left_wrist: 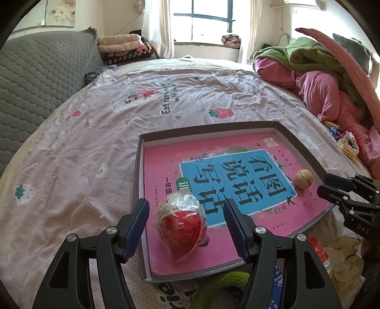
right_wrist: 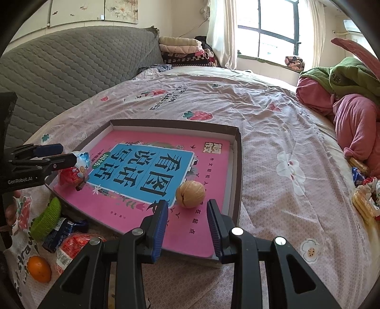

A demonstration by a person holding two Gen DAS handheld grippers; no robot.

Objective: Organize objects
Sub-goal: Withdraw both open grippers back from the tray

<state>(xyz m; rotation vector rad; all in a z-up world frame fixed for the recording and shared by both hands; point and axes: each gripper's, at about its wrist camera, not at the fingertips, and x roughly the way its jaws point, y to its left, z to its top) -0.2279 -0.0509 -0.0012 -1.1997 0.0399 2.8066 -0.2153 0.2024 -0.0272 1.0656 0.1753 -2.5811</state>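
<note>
Left wrist view has my left gripper (left_wrist: 185, 228) spread around the red snack (left_wrist: 181, 228), pads clear of it, snack lying in the tray (left_wrist: 280, 126) on the pink book (left_wrist: 166, 166), long axis running roughly along the fingers. My right gripper (right_wrist: 187, 228) sits part open and empty, walnut (right_wrist: 190, 194) just ahead between its tips. It's all on a strawberry-print bed (left_wrist: 95, 133), window (left_wrist: 204, 19) behind.
</note>
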